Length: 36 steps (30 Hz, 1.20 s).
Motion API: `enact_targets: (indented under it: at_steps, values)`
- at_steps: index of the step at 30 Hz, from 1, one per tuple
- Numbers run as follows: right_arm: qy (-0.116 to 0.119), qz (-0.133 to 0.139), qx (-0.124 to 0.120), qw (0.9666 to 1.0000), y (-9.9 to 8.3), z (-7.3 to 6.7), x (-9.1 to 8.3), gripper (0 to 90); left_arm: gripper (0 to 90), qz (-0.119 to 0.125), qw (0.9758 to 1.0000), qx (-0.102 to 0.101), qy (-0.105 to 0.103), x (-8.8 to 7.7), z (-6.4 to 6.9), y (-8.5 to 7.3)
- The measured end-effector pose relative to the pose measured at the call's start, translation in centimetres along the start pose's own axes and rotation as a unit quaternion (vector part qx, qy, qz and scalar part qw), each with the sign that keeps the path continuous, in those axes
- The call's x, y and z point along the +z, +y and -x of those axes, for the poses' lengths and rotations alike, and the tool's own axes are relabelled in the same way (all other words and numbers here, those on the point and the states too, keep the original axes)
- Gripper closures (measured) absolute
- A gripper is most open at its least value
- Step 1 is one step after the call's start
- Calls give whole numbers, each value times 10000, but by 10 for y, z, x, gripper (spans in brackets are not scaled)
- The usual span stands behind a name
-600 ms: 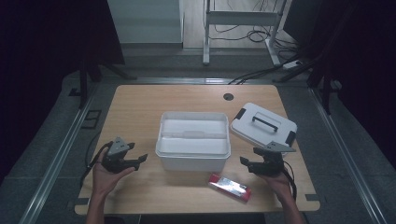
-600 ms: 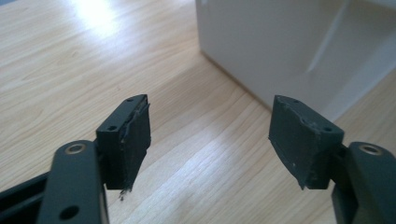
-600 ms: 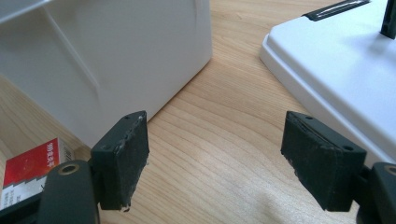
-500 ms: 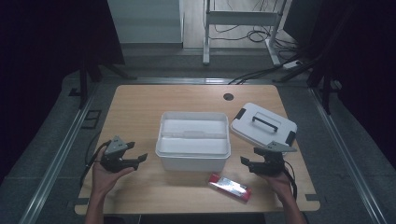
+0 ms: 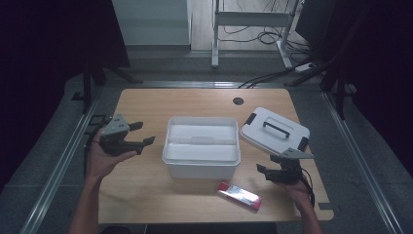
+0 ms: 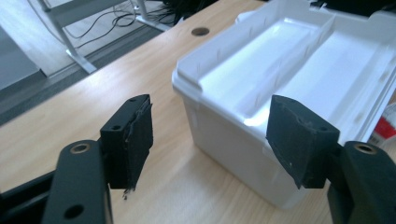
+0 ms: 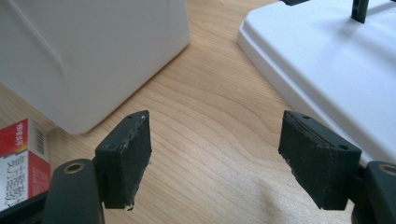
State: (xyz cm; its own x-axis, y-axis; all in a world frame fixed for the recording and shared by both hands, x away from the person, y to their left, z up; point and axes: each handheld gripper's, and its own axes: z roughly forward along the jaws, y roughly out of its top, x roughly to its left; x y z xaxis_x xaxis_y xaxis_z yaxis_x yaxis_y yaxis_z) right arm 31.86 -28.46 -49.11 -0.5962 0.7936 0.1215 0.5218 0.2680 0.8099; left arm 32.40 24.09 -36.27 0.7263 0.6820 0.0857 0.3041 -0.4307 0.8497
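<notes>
a light wooden table (image 5: 146, 190) with a round cable hole carries an open white plastic box (image 5: 201, 168), its white handled lid (image 5: 275, 131) and a red-and-silver flat packet (image 5: 239, 195).

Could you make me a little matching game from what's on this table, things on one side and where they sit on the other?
Things:
1. white storage box
2. white lid with black handle
3. red packet
4. round cable hole

Places:
A. near table edge, in front of the box
B. middle of the table, open
C. far side of the table top
D. right of the box, beside the right gripper

Pairs: 1-B, 2-D, 3-A, 4-C
</notes>
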Motion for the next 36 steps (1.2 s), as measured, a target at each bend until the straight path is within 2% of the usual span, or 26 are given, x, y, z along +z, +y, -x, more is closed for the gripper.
enact_targets:
  at_steps: [1,2,3,6,7,9,11,14,17,21,22,24,29,32,34,36]
  values:
    - [-11,-20,-19,10000,0,1,0,249,300,-172,9998,97,-67,3,0,8]
    - [-17,-26,-25,10000,-1,1,-1,250,298,-235,9996,159,-92,4,0,12]
    - [-17,-26,-25,10000,-1,1,-1,250,304,-235,9996,159,-92,4,0,12]
    - [-17,-39,-13,10000,-1,3,-1,250,312,-383,9980,432,-262,10,1,28]
    - [-17,-39,-13,10000,-1,3,-1,250,314,-383,9980,432,-262,10,1,28]
    - [-18,-66,-16,10000,-2,3,0,251,318,-402,9964,637,-398,14,1,39]
    - [-20,-79,-7,10000,-2,4,0,253,339,-428,9934,863,-615,18,3,50]
    - [-18,-113,-20,9999,-3,4,0,255,348,-613,9873,1228,-793,28,4,65]
    - [-17,-128,-6,9999,-3,5,0,256,360,-748,9823,1464,-892,38,5,76]
    - [-22,-145,3,9999,-4,7,0,257,366,-883,9779,1605,-1010,48,10,88]
    - [-24,-138,-5,9999,-4,7,0,257,368,-957,9759,1659,-1042,53,12,92]
    - [-22,-141,0,9999,-4,8,0,259,374,-987,9753,1677,-1043,56,14,94]
    - [-1,-163,-5,9999,-5,8,1,262,379,-1197,9691,1842,-1124,69,23,104]
    - [6,-181,-4,9998,-6,9,1,266,393,-1359,9656,1927,-1093,76,27,109]
    - [-6,-197,10,9998,-7,11,2,267,404,-1460,9645,1902,-1111,80,28,112]
    - [-13,-210,19,9998,-7,11,2,268,410,-1482,9643,1910,-1078,81,28,113]
